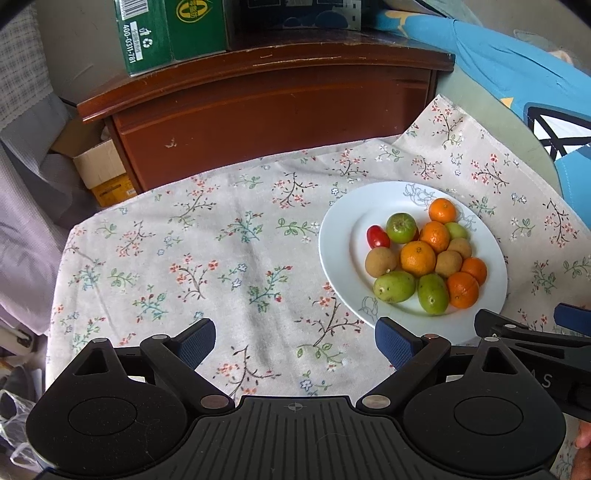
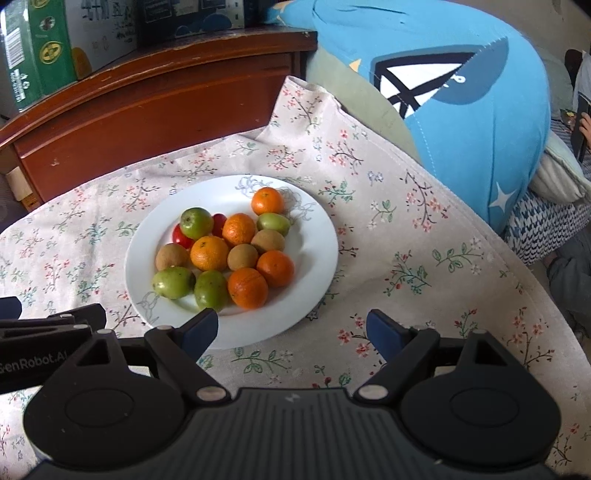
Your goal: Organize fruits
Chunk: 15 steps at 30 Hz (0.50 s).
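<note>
A white plate (image 1: 340, 236) (image 2: 317, 236) on the floral tablecloth carries a pile of fruit: several small oranges (image 1: 417, 258) (image 2: 209, 253), green fruits (image 1: 393, 286) (image 2: 173, 282), brown round fruits (image 1: 380, 261) (image 2: 172, 256) and a red cherry tomato (image 1: 378, 236) (image 2: 181, 237). My left gripper (image 1: 295, 341) hovers open over bare cloth, left of the plate, nothing between its fingers. My right gripper (image 2: 291, 332) is open at the plate's near rim, its left pad (image 2: 201, 328) over the rim just in front of a green fruit (image 2: 210, 290). Nothing is held.
A dark wooden cabinet (image 1: 273, 110) (image 2: 147, 99) stands behind the table, with green boxes (image 1: 170, 33) on top. A large blue cushion (image 2: 461, 110) (image 1: 517, 81) lies at the right. A cardboard box (image 1: 99, 166) sits at the far left. Floral cloth (image 1: 221, 258) spreads left of the plate.
</note>
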Tool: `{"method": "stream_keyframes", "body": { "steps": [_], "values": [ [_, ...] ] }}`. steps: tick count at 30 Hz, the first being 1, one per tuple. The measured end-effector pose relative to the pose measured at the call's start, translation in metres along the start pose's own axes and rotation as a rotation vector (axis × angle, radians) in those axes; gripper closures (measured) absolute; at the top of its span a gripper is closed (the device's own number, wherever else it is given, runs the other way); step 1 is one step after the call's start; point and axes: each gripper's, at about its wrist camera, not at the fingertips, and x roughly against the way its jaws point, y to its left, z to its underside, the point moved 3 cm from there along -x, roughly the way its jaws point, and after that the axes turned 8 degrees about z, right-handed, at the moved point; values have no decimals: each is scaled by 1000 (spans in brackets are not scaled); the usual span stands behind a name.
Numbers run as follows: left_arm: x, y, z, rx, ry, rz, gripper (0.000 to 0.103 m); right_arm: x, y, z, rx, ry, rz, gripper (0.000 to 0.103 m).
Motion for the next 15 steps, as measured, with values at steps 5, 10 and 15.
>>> {"method": "stream_keyframes", "body": {
  "steps": [5,10,15],
  "values": [
    [10,6,7,-3,-5,-1,8,7,6,10,19,-24,-29,16],
    [22,14,19,16,-7,-2,8,16,12,29,46,-34,-59,16],
    [36,24,29,33,-16,-1,8,25,22,55,96,-29,-98,12]
  ]
}}
